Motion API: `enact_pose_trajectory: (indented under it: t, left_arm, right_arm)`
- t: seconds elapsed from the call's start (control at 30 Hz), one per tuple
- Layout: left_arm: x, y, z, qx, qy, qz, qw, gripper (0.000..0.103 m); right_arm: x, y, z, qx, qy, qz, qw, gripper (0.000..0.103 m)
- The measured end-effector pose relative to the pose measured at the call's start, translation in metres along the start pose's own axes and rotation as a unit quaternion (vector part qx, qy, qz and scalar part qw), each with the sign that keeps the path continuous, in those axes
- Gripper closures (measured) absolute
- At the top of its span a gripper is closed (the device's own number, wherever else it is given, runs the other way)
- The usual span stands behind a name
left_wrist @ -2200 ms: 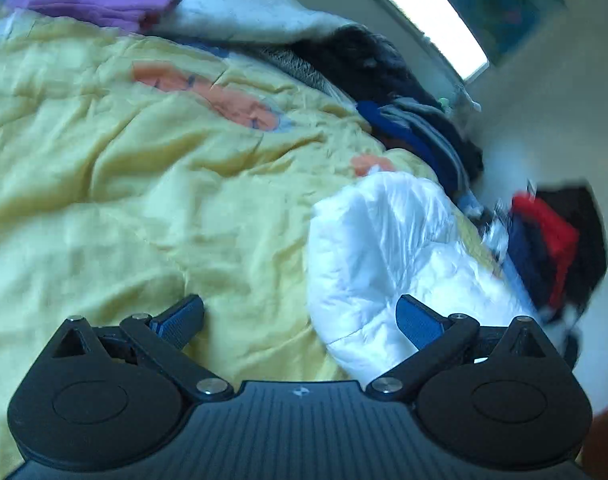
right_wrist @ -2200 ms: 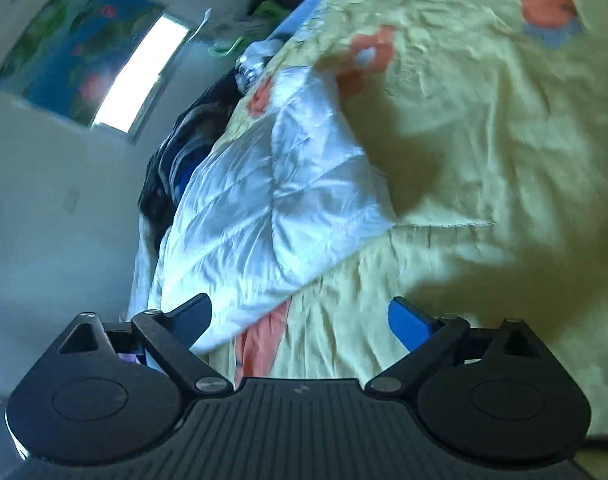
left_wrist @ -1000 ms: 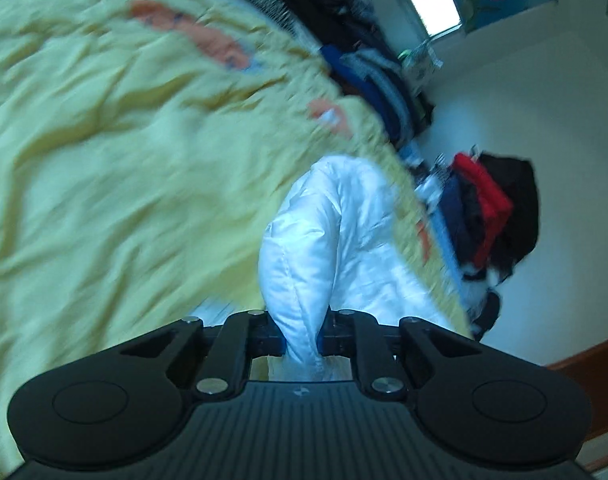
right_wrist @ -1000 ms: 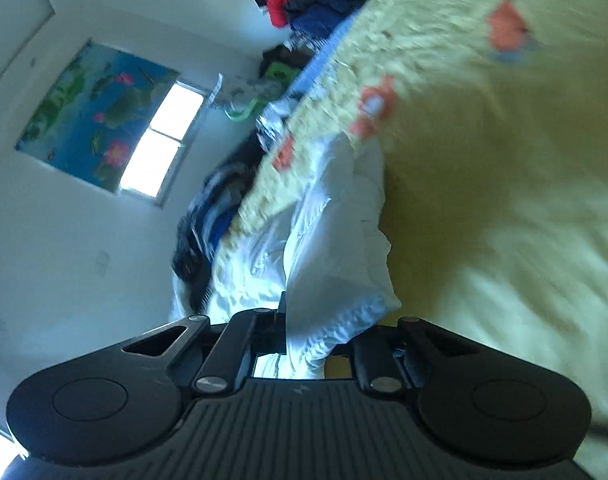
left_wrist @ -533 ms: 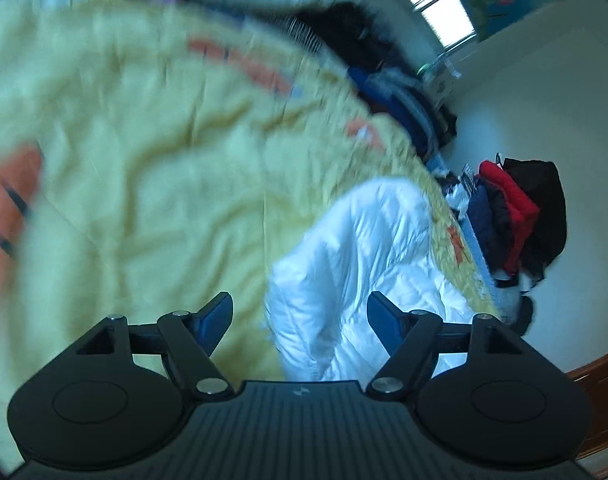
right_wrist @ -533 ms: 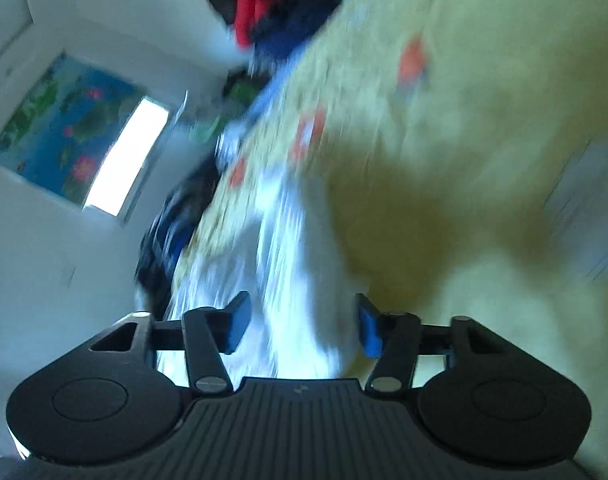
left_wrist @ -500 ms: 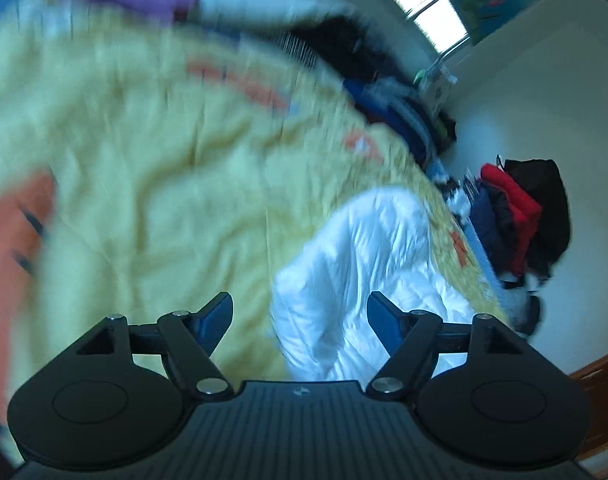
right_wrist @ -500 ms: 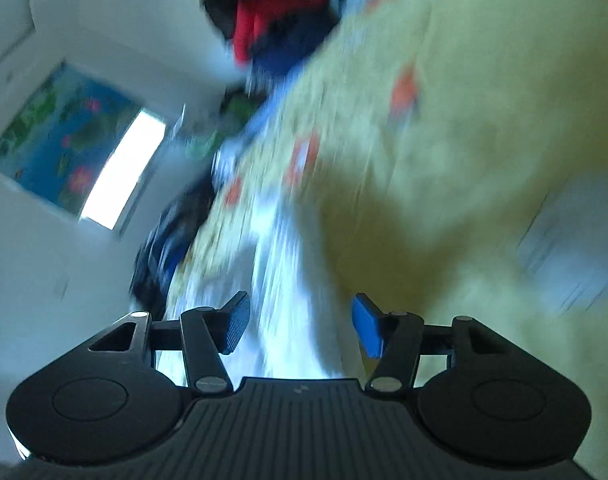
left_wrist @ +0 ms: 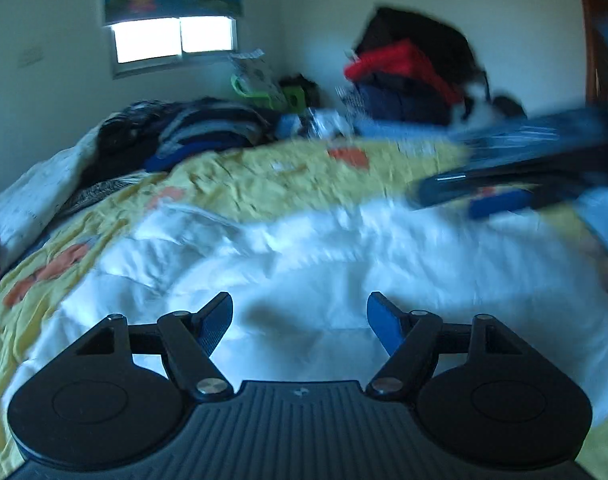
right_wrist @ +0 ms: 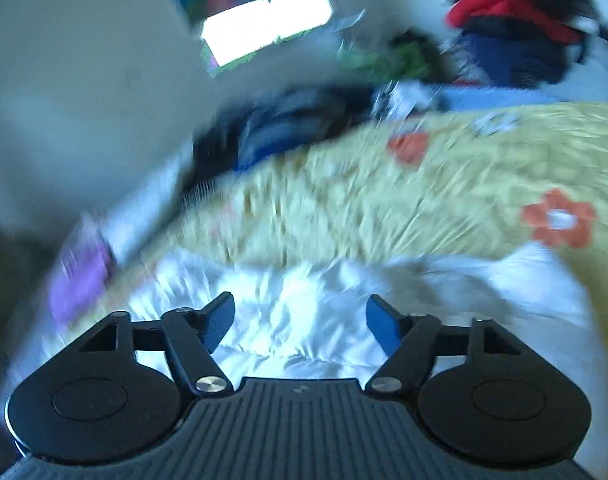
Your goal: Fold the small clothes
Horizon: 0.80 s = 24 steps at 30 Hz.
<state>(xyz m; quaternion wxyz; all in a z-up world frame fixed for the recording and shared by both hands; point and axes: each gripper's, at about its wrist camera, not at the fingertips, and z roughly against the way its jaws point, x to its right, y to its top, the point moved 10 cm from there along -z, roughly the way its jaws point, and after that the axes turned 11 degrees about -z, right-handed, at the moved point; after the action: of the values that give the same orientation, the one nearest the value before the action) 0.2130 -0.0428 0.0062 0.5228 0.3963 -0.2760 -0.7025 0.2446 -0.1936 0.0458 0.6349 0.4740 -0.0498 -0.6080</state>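
A white quilted garment (left_wrist: 304, 264) lies spread on a yellow flowered bedspread (left_wrist: 264, 176). My left gripper (left_wrist: 300, 320) is open and empty just above the garment's near part. The garment also shows in the right wrist view (right_wrist: 304, 320), under my right gripper (right_wrist: 300, 320), which is open and empty. The right gripper (left_wrist: 503, 200) also shows blurred at the right of the left wrist view, above the garment's far right side.
A pile of dark and blue clothes (left_wrist: 192, 136) lies at the bed's far left. Red, navy and black clothes (left_wrist: 407, 76) are heaped by the far wall. A purple item (right_wrist: 80, 276) lies at the left edge. A window (left_wrist: 172, 40) is behind.
Both grippers were shut on the white garment a second ago, then opened and let it go. Both cameras have swung round to face the window, with the garment now lying flatter below them.
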Motion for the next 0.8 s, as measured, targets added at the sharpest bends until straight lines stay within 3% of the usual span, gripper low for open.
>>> enact_pose_trajectory:
  t: [0.1,0.2,0.4,0.8]
  left_arm:
    - [0.007,-0.014,-0.020,-0.021,0.008,-0.016,0.9996,0.027]
    - [0.010,-0.026,-0.030,-0.039,-0.009,-0.010,0.9992,0.026]
    - [0.012,-0.032,-0.047,-0.060,-0.027,0.003,0.9978,0.026]
    - [0.011,-0.030,-0.044,-0.032,-0.008,-0.003,0.9995,0.022]
  right_arm:
    - [-0.002,-0.011,-0.047,-0.029,-0.041,0.048,0.998,0.040]
    - [0.014,-0.029,-0.073,-0.047,-0.062,0.068,0.995,0.038]
    - [0.026,-0.037,-0.082,-0.036,-0.040,0.053,0.997,0.036]
    - [0.026,-0.038,-0.085,-0.014,-0.046,0.069,0.996,0.036]
